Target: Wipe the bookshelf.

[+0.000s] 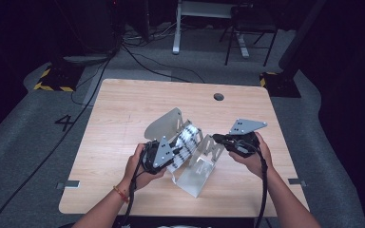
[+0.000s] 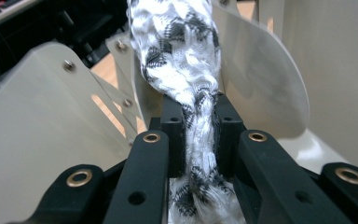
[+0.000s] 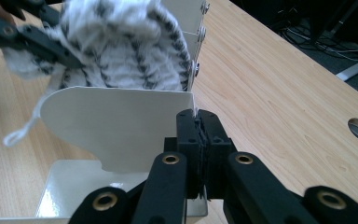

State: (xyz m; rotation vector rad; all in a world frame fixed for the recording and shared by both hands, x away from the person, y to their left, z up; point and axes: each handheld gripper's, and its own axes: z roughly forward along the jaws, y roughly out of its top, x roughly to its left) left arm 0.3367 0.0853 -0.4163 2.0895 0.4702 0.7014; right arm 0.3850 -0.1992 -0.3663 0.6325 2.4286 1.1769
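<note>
Light wooden desk (image 1: 123,109) with round cable hole (image 1: 218,97) at far right. Grey carpet floor (image 1: 19,142), white "4" marking (image 1: 64,122) at left. Black cables (image 1: 138,57) trail far left. Dark chair (image 1: 252,28) and white desk leg (image 1: 177,28) at far side. Yellow-black hazard bases (image 1: 52,80) in dim room.

The high view looks forward and down over the whole desk (image 1: 123,109) from its near edge. Both gripper views sit close, each facing the white metal stand (image 1: 197,171) (image 2: 37,121) (image 3: 116,121) from opposite sides.

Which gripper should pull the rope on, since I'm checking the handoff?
Left: the left gripper is clamped on the rope, while the right gripper pinches the metal bracket's edge.
</note>
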